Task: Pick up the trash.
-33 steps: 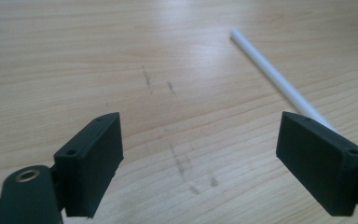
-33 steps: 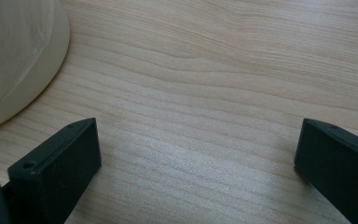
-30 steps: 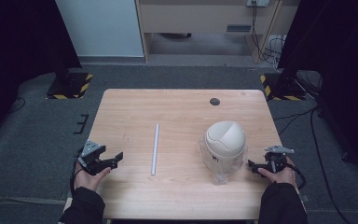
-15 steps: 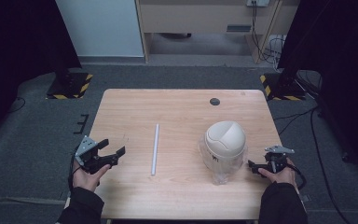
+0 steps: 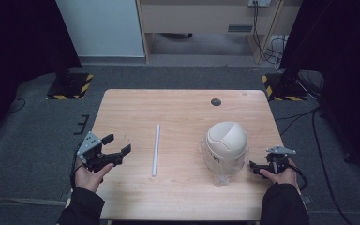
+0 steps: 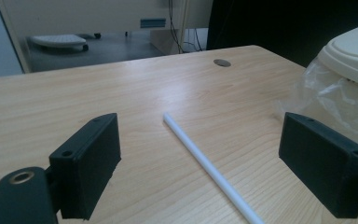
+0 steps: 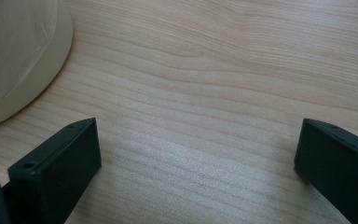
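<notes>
A: How far along is this looking to you?

B: Barely begun, I'd judge. The left gripper (image 5: 117, 146) is hovering over the near left edge of the table (image 5: 183, 110) with its jaws standing wide apart and nothing between them. In the left gripper view the white rod (image 6: 208, 165) is lying flat on the wood just ahead, running between the two jaws but not touching either

A: So nobody is holding the rod?

B: No. In the high view the rod (image 5: 155, 150) is lying lengthwise a little left of the table's middle, near the left gripper and apart from the bin. I'm reading this as the approach before a pick-up

A: And the right gripper?

B: The right gripper (image 5: 254, 166) is sitting low at the near right, just beside the bin, and in its own view the jaws are spread wide over bare wood, gripping nothing

A: What about that bin?

B: It's a small cream bin (image 5: 226, 146) with a domed lid, standing upright right of centre. A clear plastic liner (image 5: 220, 174) is bunching out from under the lid and wrapping around the body. The lid is sitting closed, so I cannot tell what is inside, if anything

A: So everything is left to do?

B: As far as I can judge, yes: gripping the rod and whatever is meant with the bin
</notes>
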A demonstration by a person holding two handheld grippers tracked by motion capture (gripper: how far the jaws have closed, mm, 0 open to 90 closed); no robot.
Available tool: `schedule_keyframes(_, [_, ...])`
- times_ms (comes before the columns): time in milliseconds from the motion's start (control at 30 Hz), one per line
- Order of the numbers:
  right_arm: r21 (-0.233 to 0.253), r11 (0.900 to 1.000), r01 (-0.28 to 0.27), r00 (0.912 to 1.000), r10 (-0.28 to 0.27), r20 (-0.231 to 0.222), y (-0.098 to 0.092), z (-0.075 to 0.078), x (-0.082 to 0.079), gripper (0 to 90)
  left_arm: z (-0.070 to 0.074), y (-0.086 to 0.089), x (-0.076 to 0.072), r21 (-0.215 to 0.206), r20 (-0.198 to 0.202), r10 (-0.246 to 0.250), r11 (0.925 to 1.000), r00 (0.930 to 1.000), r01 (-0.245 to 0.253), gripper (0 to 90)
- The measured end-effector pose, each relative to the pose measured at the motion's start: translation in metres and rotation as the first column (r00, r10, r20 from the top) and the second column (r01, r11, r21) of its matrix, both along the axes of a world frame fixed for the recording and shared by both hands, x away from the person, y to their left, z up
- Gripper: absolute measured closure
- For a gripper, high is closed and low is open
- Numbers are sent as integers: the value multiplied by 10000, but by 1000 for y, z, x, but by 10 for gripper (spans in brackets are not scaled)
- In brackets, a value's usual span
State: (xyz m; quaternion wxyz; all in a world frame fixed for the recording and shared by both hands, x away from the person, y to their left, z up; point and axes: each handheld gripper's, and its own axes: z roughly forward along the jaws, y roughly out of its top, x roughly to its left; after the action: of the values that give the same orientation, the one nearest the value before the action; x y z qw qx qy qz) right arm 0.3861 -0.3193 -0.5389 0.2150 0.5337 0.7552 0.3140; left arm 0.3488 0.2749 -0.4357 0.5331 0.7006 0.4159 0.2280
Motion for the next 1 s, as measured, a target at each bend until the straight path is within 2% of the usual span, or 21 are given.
schedule_keyframes(133, [4, 10000, -9, 10000, 9, 6, 0, 0, 0, 8, 6, -7, 1, -155, 154, -270, 9995, 9995, 272, 111])
schedule_keyframes(167, [6, 10000, -32, 10000, 32, 7, 0, 0, 0, 8, 9, -12, 1, -101, 200, -487, 9988, 9986, 489, 111])
schedule_keyframes(333, [7, 10000, -36, 10000, 36, 9, 0, 0, 0, 8, 16, -26, 3, 62, 360, -916, 9958, 9951, 914, 109])
schedule_keyframes(400, [7, 10000, -36, 10000, 36, 7, 0, 0, 0, 7, 20, -34, 5, 136, 467, -1116, 9937, 9927, 1111, 104])
schedule_keyframes(433, [6, 10000, -38, 10000, 38, 9, 0, 0, 0, 8, 25, -41, 7, 198, 600, -1353, 9907, 9890, 1343, 104])
schedule_keyframes(467, [6, 10000, -38, 10000, 38, 9, 0, 0, 0, 8, 25, -41, 7, 198, 600, -1353, 9907, 9890, 1343, 104])
schedule_keyframes(567, [8, 10000, -33, 10000, 33, 6, 0, 0, 0, 8, 32, -54, 9, 334, 776, -1675, 9857, 9828, 1654, 101])
schedule_keyframes(833, [8, 10000, -34, 10000, 34, 8, 0, 0, 0, 7, 45, -73, 15, 357, 908, -1996, 9797, 9757, 1971, 87])
schedule_keyframes(1000, [7, 10000, -39, 10000, 39, 10, 0, 0, 0, 8, 51, -85, 18, 176, 1034, -2170, 9762, 9707, 2164, 87])
